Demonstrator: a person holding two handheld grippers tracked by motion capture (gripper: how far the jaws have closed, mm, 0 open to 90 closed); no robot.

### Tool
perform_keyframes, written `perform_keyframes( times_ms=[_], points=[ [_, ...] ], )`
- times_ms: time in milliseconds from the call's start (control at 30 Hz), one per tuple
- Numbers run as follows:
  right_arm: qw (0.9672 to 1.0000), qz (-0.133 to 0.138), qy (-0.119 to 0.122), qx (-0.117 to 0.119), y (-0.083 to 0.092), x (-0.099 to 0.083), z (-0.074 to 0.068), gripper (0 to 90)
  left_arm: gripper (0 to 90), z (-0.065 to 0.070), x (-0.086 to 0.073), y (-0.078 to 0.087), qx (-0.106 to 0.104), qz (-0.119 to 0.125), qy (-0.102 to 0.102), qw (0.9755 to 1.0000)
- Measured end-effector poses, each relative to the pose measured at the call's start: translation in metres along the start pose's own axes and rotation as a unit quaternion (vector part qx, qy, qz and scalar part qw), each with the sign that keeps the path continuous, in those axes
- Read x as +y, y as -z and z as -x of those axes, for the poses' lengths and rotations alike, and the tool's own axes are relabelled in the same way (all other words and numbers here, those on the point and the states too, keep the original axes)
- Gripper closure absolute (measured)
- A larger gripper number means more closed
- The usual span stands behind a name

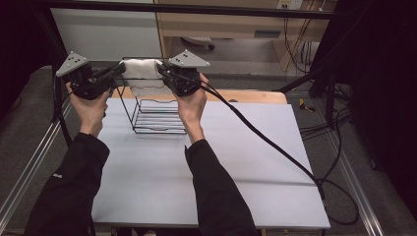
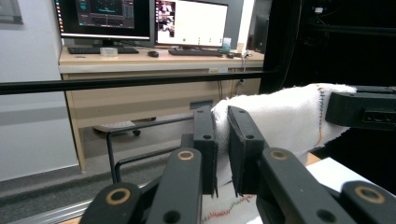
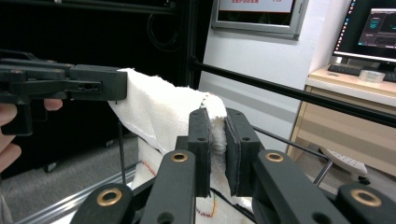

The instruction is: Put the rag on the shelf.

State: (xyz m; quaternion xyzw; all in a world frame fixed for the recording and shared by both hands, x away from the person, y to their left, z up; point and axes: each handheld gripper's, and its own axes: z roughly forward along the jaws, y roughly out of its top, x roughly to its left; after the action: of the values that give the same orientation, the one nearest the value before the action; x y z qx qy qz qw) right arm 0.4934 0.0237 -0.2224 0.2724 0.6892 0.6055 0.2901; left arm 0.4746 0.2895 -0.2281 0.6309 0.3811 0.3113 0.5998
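Fingers of the left gripper (image 1: pixel 118 70) and right gripper (image 1: pixel 160 69) are closed on opposite ends of a white towel (image 1: pixel 141 70), stretched left to right above the wire rack (image 1: pixel 156 114) on the bench's (image 1: pixel 206 162) far side.

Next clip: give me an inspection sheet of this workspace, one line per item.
Surface: pale grey table, bare at the front.
Job's things: white towel stretched over the top of the black wire rack, which stands upright at the table's far side.
Clutter: nothing seen.
Grippers: left gripper and right gripper each shut on a towel end.
Cables: black cable trails from the right gripper off the table's right edge.
Surroundings: desk with monitors and keyboards beyond the table.
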Motion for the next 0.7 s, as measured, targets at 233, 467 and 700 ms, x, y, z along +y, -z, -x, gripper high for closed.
perform_keyframes(
  times_ms=[233,467,700],
  points=[
    [0.9998,-0.008,0.016,0.002,0.004,-0.002,-0.005,81.6,81.3,0.002,-0.004,0.006,-0.007,-0.014,0.002,0.9999],
    [0.9996,-0.021,0.015,0.008,0.009,-0.005,-0.007,81.2,80.4,0.005,-0.007,0.011,-0.015,-0.032,0.002,0.9994],
    [0.9991,-0.031,0.018,0.021,0.013,-0.01,-0.009,81.2,79.8,0.009,-0.016,0.016,-0.017,-0.044,0.005,0.9989]
  ],
)
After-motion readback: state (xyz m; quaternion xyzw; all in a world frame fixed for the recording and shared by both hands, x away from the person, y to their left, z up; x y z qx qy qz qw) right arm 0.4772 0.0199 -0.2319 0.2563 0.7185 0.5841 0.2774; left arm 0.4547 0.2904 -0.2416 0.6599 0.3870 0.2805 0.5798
